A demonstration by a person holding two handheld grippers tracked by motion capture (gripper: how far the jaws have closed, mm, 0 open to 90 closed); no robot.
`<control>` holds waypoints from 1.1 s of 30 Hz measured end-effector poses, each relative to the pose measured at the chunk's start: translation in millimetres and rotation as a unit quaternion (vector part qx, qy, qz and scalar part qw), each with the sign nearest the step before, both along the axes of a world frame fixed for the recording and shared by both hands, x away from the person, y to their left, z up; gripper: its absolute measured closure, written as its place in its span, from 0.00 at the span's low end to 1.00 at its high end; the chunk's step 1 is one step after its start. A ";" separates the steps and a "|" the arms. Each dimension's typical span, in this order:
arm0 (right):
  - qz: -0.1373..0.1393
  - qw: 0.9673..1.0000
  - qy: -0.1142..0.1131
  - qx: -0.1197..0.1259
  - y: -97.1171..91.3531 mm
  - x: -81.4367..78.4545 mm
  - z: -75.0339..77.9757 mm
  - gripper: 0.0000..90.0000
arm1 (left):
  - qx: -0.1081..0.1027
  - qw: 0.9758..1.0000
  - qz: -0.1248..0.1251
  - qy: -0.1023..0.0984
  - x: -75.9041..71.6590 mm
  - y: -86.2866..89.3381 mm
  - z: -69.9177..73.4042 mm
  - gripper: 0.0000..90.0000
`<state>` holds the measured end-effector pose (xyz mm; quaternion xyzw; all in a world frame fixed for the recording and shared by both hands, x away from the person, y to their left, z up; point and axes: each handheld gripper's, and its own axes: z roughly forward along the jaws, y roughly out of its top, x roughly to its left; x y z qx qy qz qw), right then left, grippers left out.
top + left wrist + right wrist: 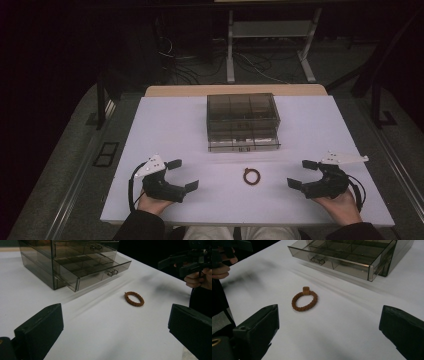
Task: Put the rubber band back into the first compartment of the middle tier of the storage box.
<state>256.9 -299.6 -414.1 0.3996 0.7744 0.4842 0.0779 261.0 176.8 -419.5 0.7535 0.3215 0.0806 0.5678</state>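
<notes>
Brown braided ring [252, 176] lies flat on the white counter [170, 125], near the front edge and between the two hands, touching neither claw; left claw [182, 174] rests at the near left with its jaws spread wide, holding nothing; right claw [302, 174] sits at the near right, likewise gaping and empty; farther back stands a smoky clear drawer box [243, 121] (its lowest drawer [96, 271] pulled out toward the ring).

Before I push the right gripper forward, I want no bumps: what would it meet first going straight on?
Probably the brown braided ring on the white table; it lies ahead between the open jaws of the right gripper, slightly left of centre, so it might slip past.
</notes>
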 end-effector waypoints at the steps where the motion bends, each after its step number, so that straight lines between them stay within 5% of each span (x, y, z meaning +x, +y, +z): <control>1: -0.001 1.000 0.001 0.001 0.0 -0.2 0.1 0.02 | 0.000 1.000 0.000 0.000 0.0 0.0 0.1 0.00; 33: 0.014 1.000 0.009 0.002 3.5 -4.5 7.1 0.03 | -0.005 1.000 0.002 0.004 -0.5 1.2 -0.7 0.00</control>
